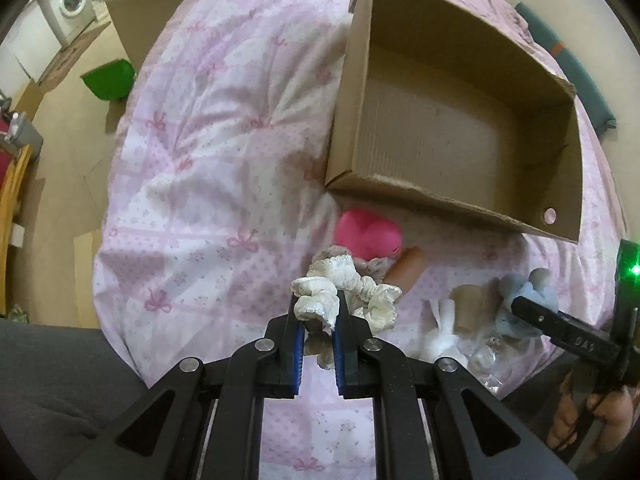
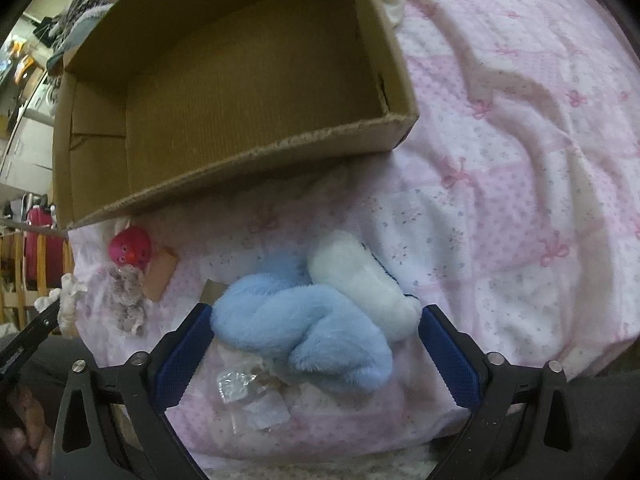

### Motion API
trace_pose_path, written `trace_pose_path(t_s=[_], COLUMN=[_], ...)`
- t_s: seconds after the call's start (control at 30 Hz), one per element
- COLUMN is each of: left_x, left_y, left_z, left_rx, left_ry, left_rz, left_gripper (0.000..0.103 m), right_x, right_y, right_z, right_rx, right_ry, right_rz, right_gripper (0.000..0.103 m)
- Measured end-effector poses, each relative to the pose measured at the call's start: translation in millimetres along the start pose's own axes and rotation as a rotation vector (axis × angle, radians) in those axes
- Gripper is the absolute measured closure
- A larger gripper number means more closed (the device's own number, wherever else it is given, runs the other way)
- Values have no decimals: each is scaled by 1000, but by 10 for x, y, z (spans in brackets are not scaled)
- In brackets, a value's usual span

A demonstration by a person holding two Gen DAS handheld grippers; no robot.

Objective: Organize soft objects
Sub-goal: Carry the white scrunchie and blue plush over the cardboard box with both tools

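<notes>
My left gripper (image 1: 316,312) is shut on a cream ruffled scrunchie (image 1: 344,284), which hangs just above the pink bedspread (image 1: 208,184). Beyond it lie a pink plush toy (image 1: 368,234) and a grey lacy scrunchie (image 2: 126,284). My right gripper (image 2: 316,320) stands open around a blue and white plush toy (image 2: 316,320) on the bed, with its pads beside the toy and not pressing on it. An open cardboard box (image 1: 452,120) sits empty further back on the bed.
A crumpled clear wrapper (image 2: 252,392) and a cardboard tube (image 1: 468,304) lie by the plush toy. A small brown cylinder (image 1: 406,268) rests near the pink toy. A green bin (image 1: 108,80) and a washing machine (image 1: 70,4) stand on the floor to the left.
</notes>
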State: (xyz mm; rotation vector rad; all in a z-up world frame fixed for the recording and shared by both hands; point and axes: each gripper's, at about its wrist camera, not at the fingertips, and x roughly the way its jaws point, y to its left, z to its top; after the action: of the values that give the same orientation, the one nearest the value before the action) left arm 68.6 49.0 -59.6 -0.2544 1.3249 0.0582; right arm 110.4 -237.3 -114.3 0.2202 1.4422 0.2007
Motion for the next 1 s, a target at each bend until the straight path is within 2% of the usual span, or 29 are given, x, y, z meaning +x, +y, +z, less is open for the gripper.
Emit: trace_pose_path(t_s=[0.03, 0.17, 0.23, 0.27, 0.33, 0.4, 0.73, 1.0], left_x=[9, -8, -33, -44, -63, -72, -153, -198], left_y=[-12, -87, -116, -127, -132, -128, -24, -40], left_z=[8, -4, -20, -26, -36, -35, -62, -81], left_rx=[3, 34, 47, 53, 57, 56, 4, 13], left_ry=[-2, -43, -58, -65, -77, -86, -110, -140], left_rz=[3, 28, 33, 36, 39, 47, 55, 77], left_gripper=[92, 92, 92, 92, 92, 92, 92, 92], right_x=[38, 77, 76, 83, 67, -20, -502, -697], right_y=[22, 37, 45, 51, 61, -11, 122, 207], right_z=[-8, -13, -30, -41, -49, -53, -202, -372], right_rx=[0, -5, -13, -10, -5, -4, -88, -133], right_ry=[0, -5, -4, -6, -19, -37, -195, -263], right_rz=[-7, -8, -13, -4, 7, 19, 107, 166], right_gripper=[9, 26, 43, 45, 57, 64, 68, 68])
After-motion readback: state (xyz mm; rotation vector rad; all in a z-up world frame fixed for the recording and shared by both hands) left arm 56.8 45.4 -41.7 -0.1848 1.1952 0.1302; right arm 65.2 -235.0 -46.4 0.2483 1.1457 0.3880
